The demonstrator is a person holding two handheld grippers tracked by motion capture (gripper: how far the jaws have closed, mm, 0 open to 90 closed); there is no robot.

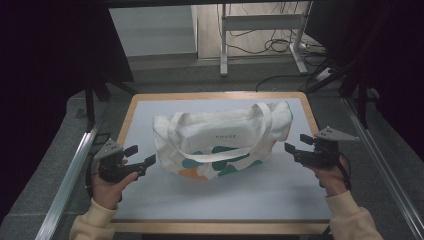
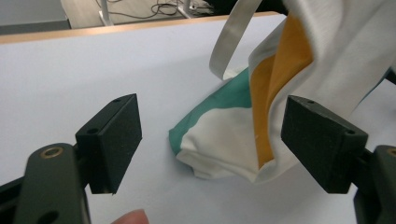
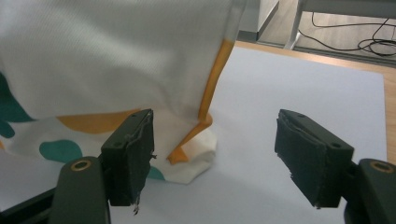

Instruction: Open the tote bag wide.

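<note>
Dim room, evenly lit table [image 1: 300, 200] (soft shadows), sharp pictures.

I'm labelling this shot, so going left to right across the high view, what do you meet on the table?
Left tongs → tote bag → right tongs, all over the white table.

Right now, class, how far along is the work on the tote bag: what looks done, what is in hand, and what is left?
Done: the tote bag lies on its side on the table, handles flat. In hand: nothing is gripped; the left tool and right tool are open, one at each end, the left jaws either side of a bottom corner. Left: probably gripping both ends and handling the bag.
</note>
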